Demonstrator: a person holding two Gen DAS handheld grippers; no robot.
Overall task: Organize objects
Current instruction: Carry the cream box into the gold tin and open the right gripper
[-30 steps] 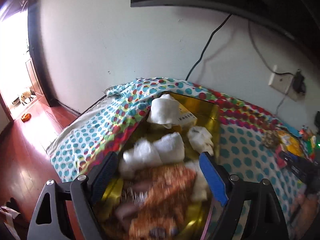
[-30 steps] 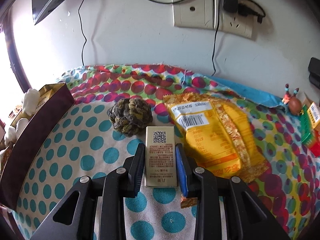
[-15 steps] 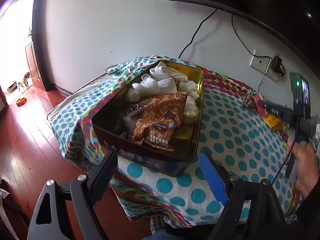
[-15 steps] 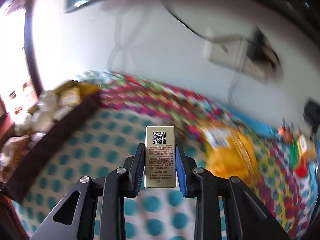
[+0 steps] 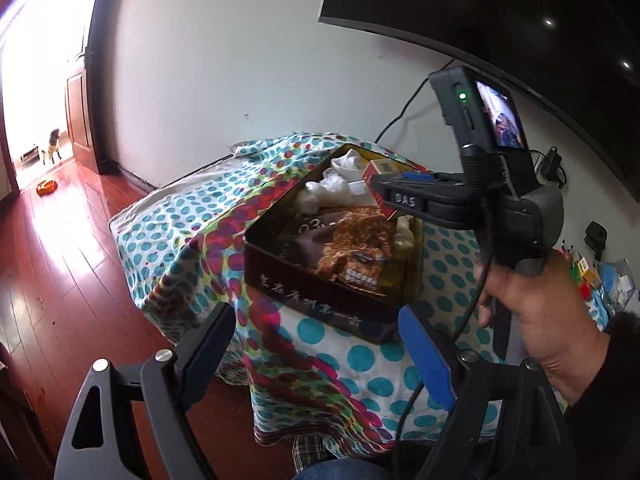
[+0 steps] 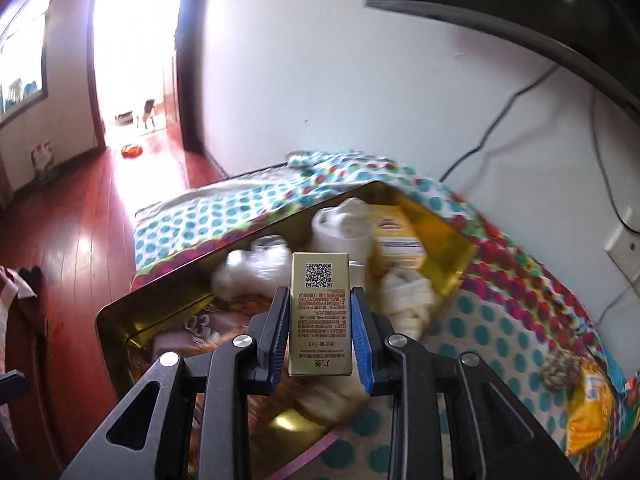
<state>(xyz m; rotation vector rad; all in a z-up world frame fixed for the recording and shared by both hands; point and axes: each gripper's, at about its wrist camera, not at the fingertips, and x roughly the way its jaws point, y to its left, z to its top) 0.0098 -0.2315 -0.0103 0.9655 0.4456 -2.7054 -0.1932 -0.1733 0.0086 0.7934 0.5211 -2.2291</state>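
Observation:
My right gripper [image 6: 320, 320] is shut on a small gold box [image 6: 321, 308] with a QR code, and holds it upright above the open tin [image 6: 444, 236]. The tin has a gold inside and a dark red outside [image 5: 312, 292]. White rolled cloths [image 6: 344, 224], a yellow packet box [image 6: 396, 236] and a brown snack packet [image 5: 356, 244] lie in it. In the left wrist view a hand [image 5: 532, 312] holds the right gripper [image 5: 380, 190] over the tin's far half. My left gripper [image 5: 316, 348] stands open and empty, off the table's near corner.
A polka-dot cloth [image 5: 360, 360] covers the table. A knitted ball [image 6: 560, 368] and a yellow snack bag [image 6: 592, 412] lie to the right of the tin. A dark screen [image 5: 500, 8] and cables hang on the wall behind. Red wooden floor [image 5: 60, 280] lies to the left.
The right gripper lifted the gold box off the cloth and swung it left, over the tin. The left gripper backed away from the tin to beyond the table's near corner.

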